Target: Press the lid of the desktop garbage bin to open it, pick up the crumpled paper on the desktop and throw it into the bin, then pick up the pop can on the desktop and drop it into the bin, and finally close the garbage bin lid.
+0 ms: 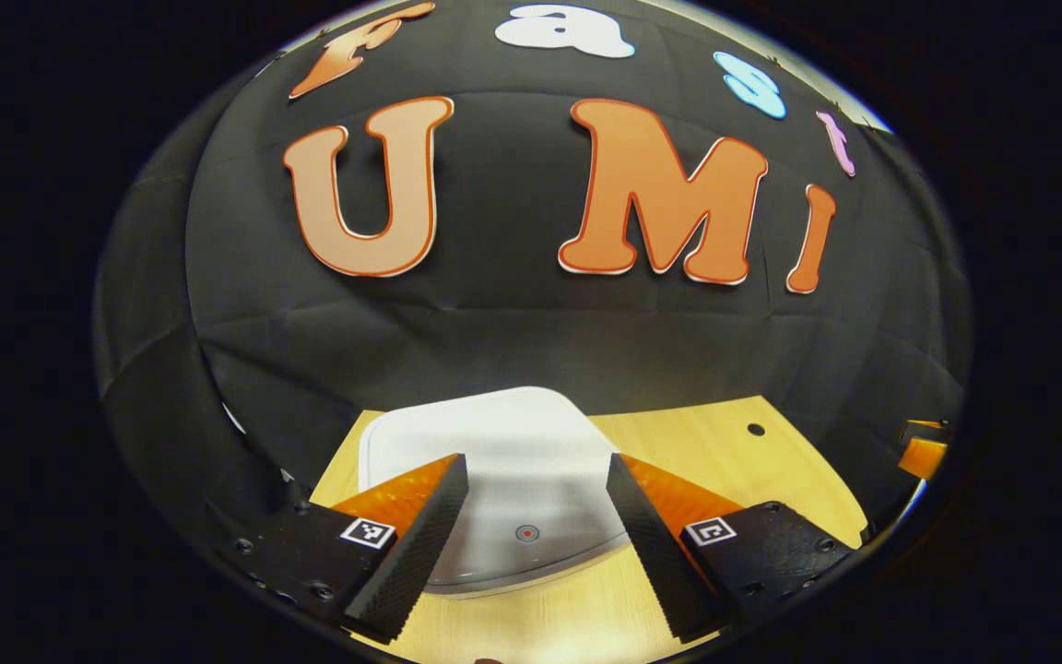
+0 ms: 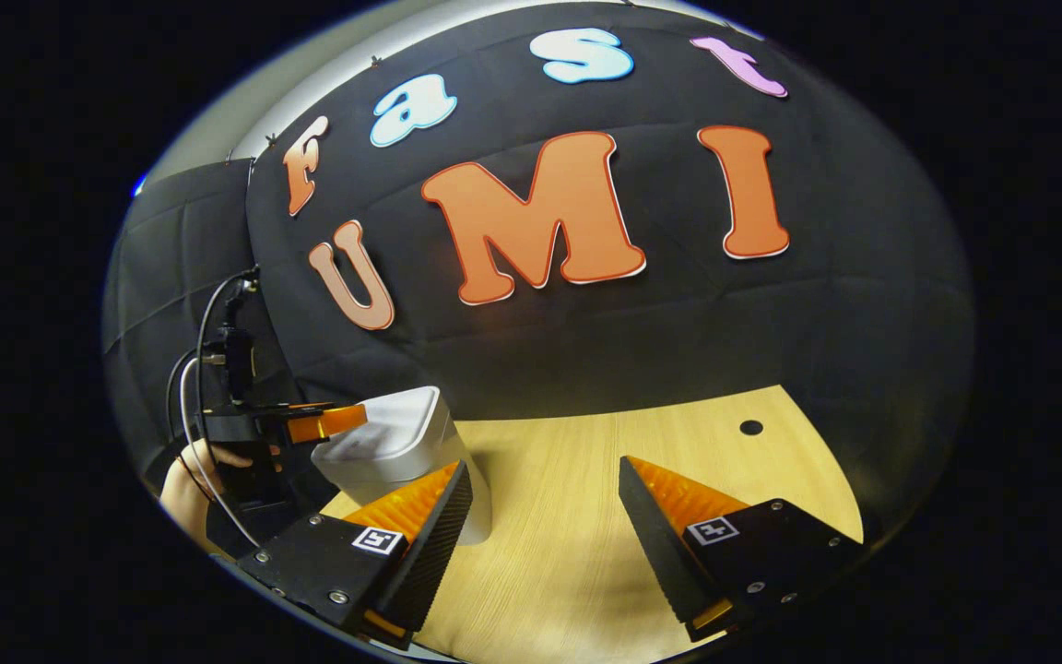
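the left gripper hovered with jaws apart, just above the closed bin lid straight ahead. the right gripper, also spread wide, sat farther away, bin to its left.

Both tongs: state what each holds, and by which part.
Nothing is held. The left tongs stand open above the closed bin lid; the right tongs stand open over bare table.
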`<state>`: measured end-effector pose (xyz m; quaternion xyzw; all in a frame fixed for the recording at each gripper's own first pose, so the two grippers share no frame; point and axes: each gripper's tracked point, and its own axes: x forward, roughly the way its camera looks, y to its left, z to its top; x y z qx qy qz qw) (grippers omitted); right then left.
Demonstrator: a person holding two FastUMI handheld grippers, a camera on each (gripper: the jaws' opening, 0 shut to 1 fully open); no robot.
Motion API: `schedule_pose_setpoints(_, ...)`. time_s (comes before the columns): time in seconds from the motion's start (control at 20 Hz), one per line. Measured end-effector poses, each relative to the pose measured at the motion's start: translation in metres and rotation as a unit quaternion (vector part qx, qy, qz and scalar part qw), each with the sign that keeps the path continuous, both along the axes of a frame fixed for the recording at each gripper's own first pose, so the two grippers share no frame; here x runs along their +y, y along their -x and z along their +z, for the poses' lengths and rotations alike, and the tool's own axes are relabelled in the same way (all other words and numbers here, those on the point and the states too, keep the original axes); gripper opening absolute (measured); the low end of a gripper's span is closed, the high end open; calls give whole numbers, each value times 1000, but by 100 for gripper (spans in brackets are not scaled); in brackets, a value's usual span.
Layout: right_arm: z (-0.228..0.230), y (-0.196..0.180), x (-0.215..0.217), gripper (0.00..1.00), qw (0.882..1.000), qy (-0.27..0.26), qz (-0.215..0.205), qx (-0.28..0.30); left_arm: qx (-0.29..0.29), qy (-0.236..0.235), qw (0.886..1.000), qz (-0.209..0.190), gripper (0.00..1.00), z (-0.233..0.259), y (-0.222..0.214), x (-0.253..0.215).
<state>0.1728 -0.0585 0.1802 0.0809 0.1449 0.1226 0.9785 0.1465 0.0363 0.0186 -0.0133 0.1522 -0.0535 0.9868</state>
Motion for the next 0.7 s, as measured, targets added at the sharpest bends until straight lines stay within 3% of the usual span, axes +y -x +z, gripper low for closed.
schedule_pose_setpoints(0.1, 5, -3, -3, 100, 999, 16, -18, -23, -13, 13, 1000, -2, 98, 5, 12, -10)
schedule_pose_setpoints(0.15, 7, -3, -7, 96, 999, 25, -28, -34, -21, 14, 1000, -4, 98, 8, 18, -14)
schedule_pose_setpoints(0.4, 20, 6, -15, 96, 991, 62, -73, -99, -60, -7, 998, -13, 97, 12, 46, -28)
schedule_pose_setpoints(0.45, 15, 8, -16, 100, 990, 68, -78, -99, -67, -8, 998, -12, 98, 8, 53, -34)
schedule_pose_setpoints(0.5, 8, 12, -15, 96, 989, 71, -80, -97, -72, -8, 997, -12, 100, 2, 61, -37)
schedule_pose_setpoints(0.55, 4, 16, -14, 100, 989, 73, -81, -98, -78, -8, 997, -9, 97, -5, 69, -39)
schedule_pose_setpoints(0.7, -10, 26, -13, 96, 988, 79, -89, -99, -112, -14, 994, 1, 96, -12, 89, -42)
